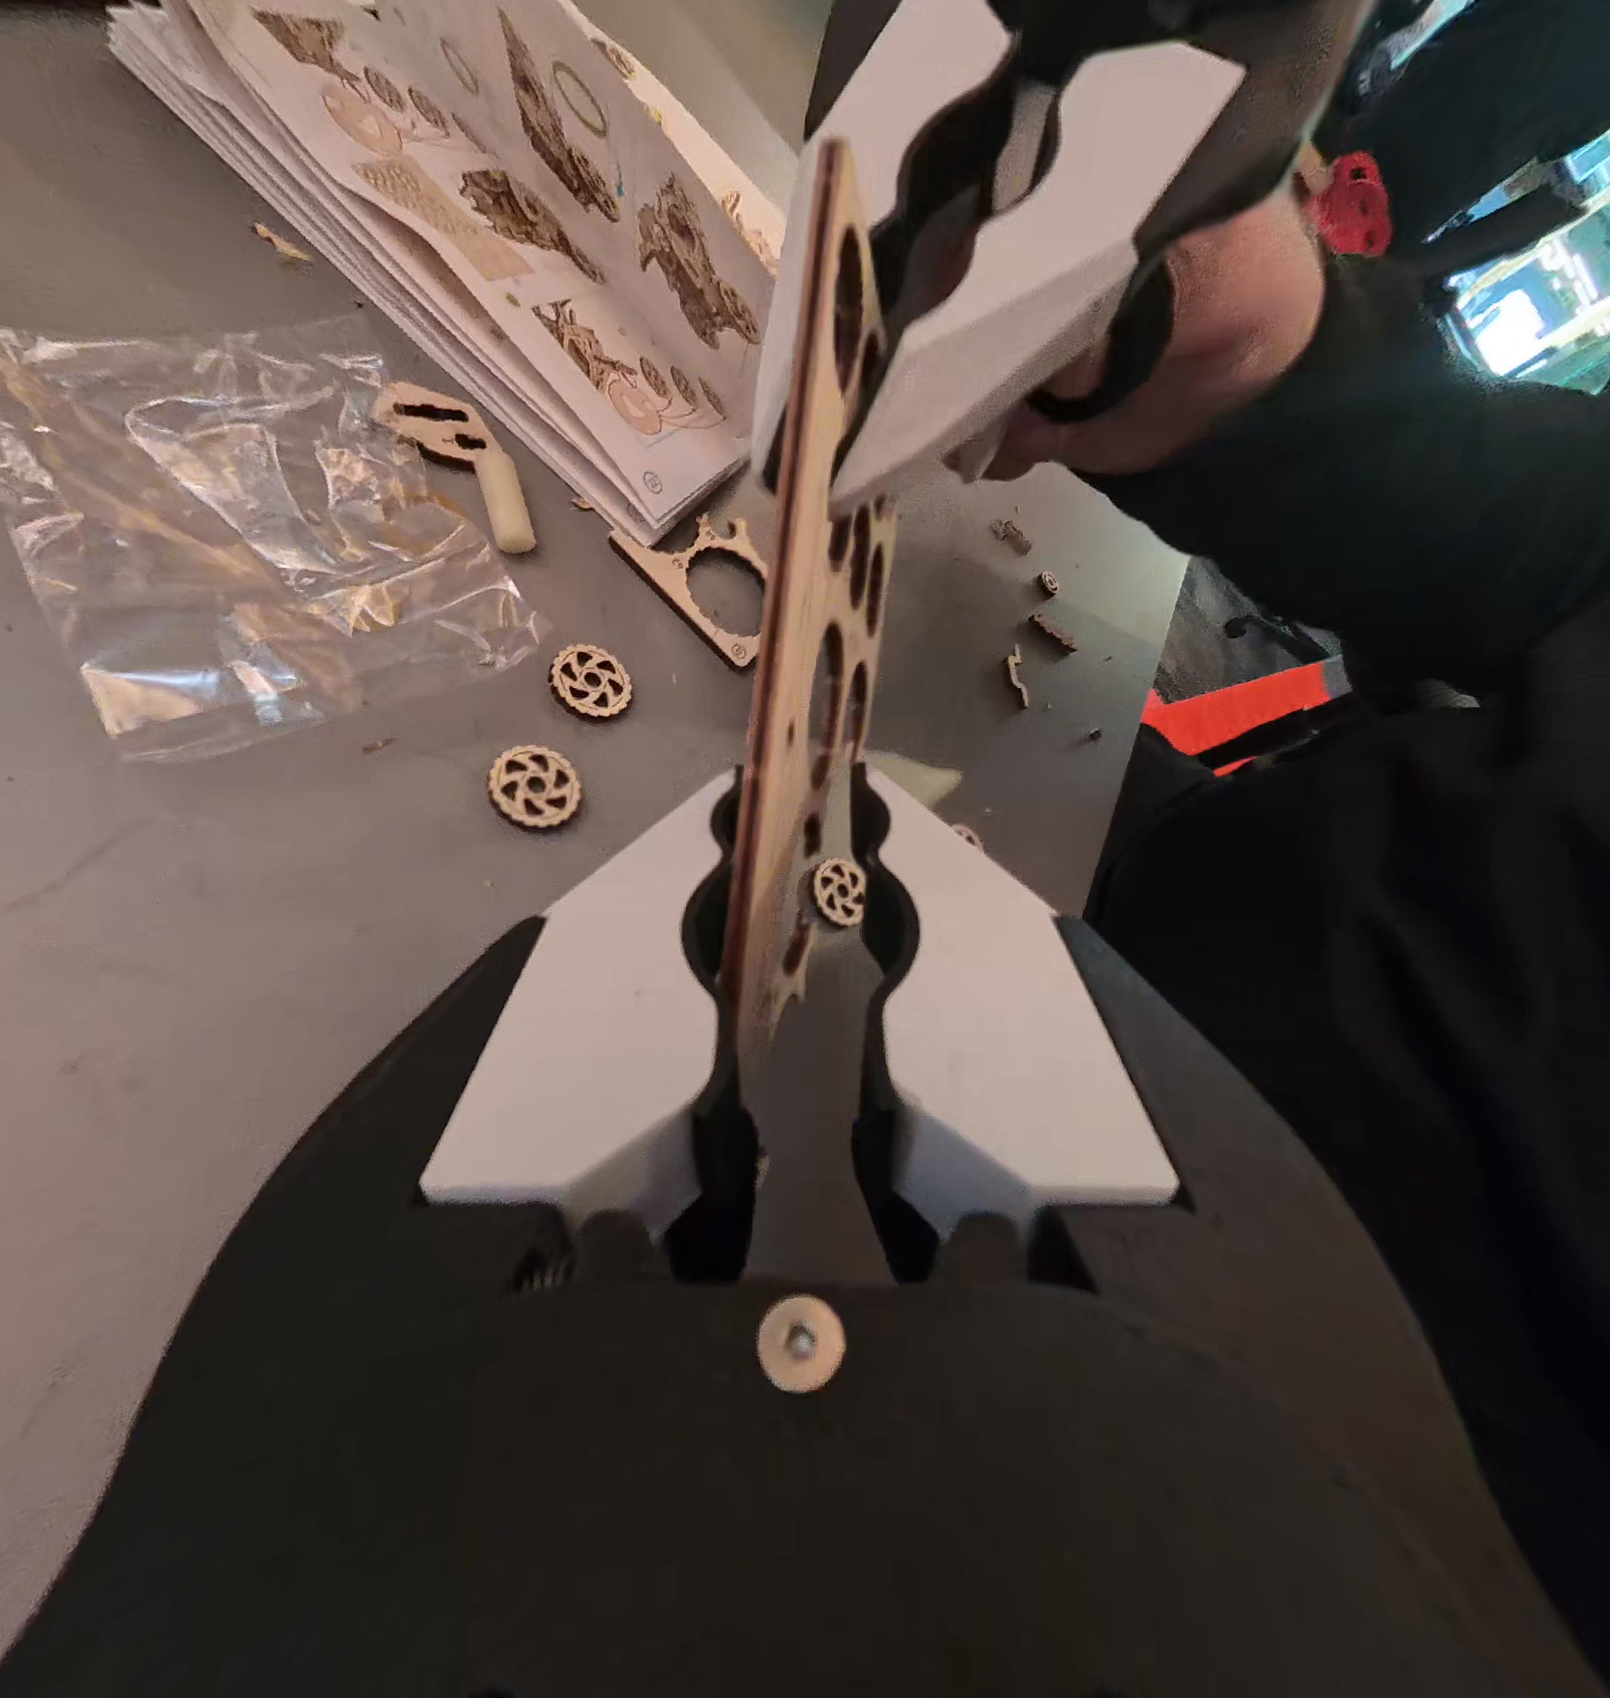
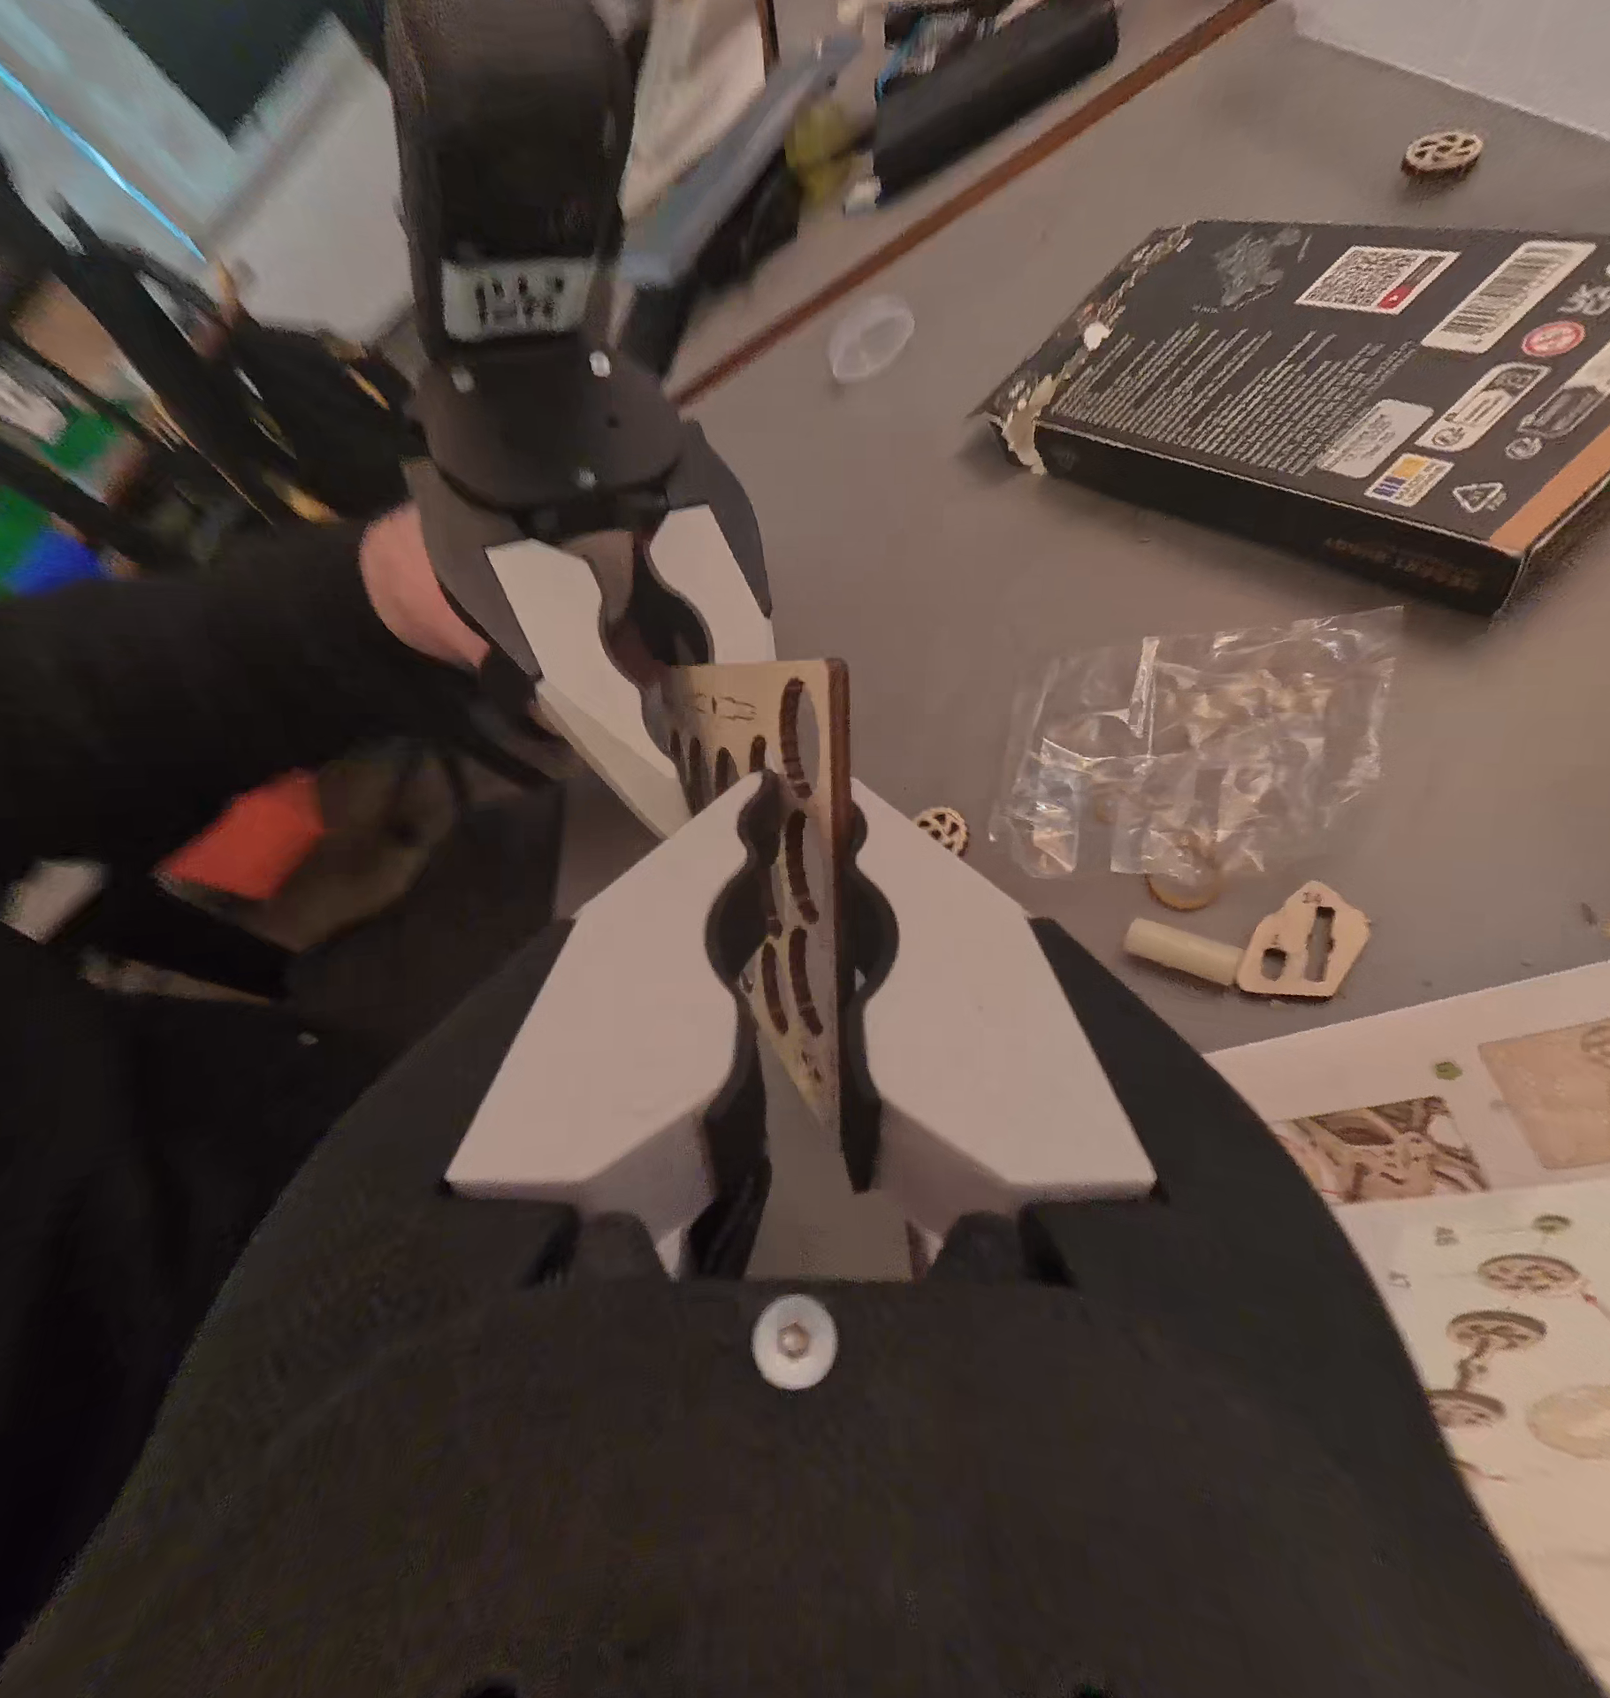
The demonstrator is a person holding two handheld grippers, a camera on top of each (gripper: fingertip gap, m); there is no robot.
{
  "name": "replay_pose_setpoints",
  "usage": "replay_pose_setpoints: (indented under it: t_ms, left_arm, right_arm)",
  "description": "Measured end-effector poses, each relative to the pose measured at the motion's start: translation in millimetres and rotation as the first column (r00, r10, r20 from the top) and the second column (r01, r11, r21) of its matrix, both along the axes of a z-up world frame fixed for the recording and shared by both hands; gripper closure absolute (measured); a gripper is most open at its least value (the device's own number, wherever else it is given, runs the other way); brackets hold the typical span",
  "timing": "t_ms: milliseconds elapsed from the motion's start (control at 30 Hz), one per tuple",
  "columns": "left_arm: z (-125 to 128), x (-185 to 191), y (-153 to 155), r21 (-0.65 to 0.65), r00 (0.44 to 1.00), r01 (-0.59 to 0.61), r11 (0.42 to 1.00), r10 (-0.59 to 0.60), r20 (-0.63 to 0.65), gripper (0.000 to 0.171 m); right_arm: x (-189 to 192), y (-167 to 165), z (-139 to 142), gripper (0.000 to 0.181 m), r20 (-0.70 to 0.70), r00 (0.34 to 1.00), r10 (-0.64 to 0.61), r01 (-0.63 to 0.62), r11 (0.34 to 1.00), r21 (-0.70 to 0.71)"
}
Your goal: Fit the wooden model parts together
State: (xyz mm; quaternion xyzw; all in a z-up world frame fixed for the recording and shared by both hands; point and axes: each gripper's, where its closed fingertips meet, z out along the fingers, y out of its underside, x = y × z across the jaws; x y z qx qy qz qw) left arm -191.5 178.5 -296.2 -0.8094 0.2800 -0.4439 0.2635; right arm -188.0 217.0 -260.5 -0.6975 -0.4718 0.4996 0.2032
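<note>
A thin wooden sheet (image 1: 787, 662) with many punched-out holes is held on edge above the grey table (image 1: 185, 919). My left gripper (image 1: 796, 781) is shut on its near end. My right gripper (image 1: 805, 464) is shut on its far end, held by a hand in a black sleeve. A small wooden gear (image 1: 839, 891) still sits in the sheet between my left fingers. In the right wrist view the sheet (image 2: 810, 735) stands between my right gripper's (image 2: 805, 790) fingers, and the left gripper (image 2: 691, 698) grips its far end.
Two loose gears (image 1: 590, 680) (image 1: 534, 787), a clear plastic bag (image 1: 231, 524), an open instruction booklet (image 1: 507, 230), a wooden piece (image 1: 443, 427) with a white cylinder (image 1: 511, 505) and a cut frame scrap (image 1: 700, 588) lie on the table. A black box (image 2: 1334, 404) lies at the back. Left tips to right tips: about 5 cm. It is some 12 cm from my right tips to the wooden piece (image 1: 443, 427). Look for it in the right wrist view (image 2: 1301, 951) too.
</note>
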Motion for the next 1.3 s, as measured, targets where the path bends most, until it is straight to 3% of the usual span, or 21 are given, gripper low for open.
replay_pose_setpoints:
  t_ms: [133,200,267,333,400,500,633,767,867,900,967,1033,1100,1167,1300]
  left_arm:
    - [5.7,-8.2,-4.5,-0.04,0.999,0.035,0.999,-0.034,0.018,0.169]
    - [3.9,-9.4,-4.5,-0.063,0.999,0.025,0.998,-0.023,0.033,0.171]
    - [1.6,-9.5,-5.0,-0.088,0.998,0.019,0.996,-0.014,0.054,0.171]
    - [1.0,-9.7,-4.4,-0.107,0.997,0.016,0.994,-0.009,0.072,0.171]
    - [-2.2,-8.3,-6.3,-0.093,0.999,0.037,0.995,-0.034,0.024,0.171]
    - [2.8,-0.7,-5.1,-0.059,0.999,0.039,0.997,-0.037,0.024,0.171]
    - [-6.0,2.7,-6.1,-0.013,0.996,0.04,0.999,-0.041,-0.079,0.171]
    - [-7.8,2.5,-6.3,-0.025,0.993,0.049,0.998,-0.052,-0.105,0.171]
    - [-11.0,2.8,-11.0,-0.048,0.979,0.095,0.994,-0.102,-0.176,0.17]
    - [-9.7,5.0,-15.0,-0.057,0.971,0.127,0.99,-0.136,-0.195,0.17]
    - [-8.7,5.0,-17.7,-0.044,0.946,0.166,0.985,-0.172,-0.274,0.17]
    - [-13.4,-2.7,-17.7,-0.019,0.905,0.198,0.98,-0.19,-0.382,0.171]
    - [-6.4,-9.9,-9.4,0.023,0.916,0.154,0.988,-0.134,-0.377,0.17]
    - [13.3,-18.2,-2.5,0.061,0.956,0.104,0.993,-0.083,-0.282,0.157]
    - [51.3,-30.4,8.3,0.1,0.998,-0.015,0.995,0.008,0.063,0.135]
  right_arm:
    - [-0.3,6.5,0.5,0.17,-0.051,0.998,-0.044,0.04,0.996,-0.079]
    - [-1.5,8.1,-0.5,0.167,-0.033,0.998,-0.045,0.044,0.998,-0.046]
    - [-2.6,10.1,2.8,0.148,-0.026,0.999,-0.042,0.042,0.999,0.008]
    - [-2.0,11.1,2.3,0.146,0.026,0.999,-0.026,0.024,0.995,0.096]
    - [-5.1,10.7,3.6,0.132,0.069,0.998,-0.013,0.001,0.984,0.176]
    - [-13.9,7.0,2.4,0.127,0.085,0.996,0.008,-0.02,0.99,0.137]
    - [-19.1,8.9,-10.8,0.117,0.148,0.989,-0.009,-0.019,0.983,0.184]
    - [-10.6,18.2,-7.0,0.114,0.254,0.966,-0.045,-0.077,0.889,0.452]
    - [-17.7,-6.9,11.2,0.132,0.267,0.956,0.12,-0.25,0.811,0.529]
    - [-16.7,-18.0,5.5,0.155,0.331,0.923,0.195,-0.351,0.777,0.522]
    - [-11.0,-27.0,-15.8,0.163,0.474,0.839,0.268,-0.489,0.753,0.44]
    - [-11.4,-32.1,-17.2,0.172,0.46,0.829,0.32,-0.505,0.781,0.368]
    - [-13.9,-27.8,-9.8,0.175,0.395,0.867,0.304,-0.441,0.837,0.324]
    - [-14.6,-28.3,-0.7,0.179,0.278,0.911,0.305,-0.372,0.898,0.236]
    - [-16.6,-25.6,25.3,0.18,0.003,0.973,0.232,-0.232,0.972,0.022]
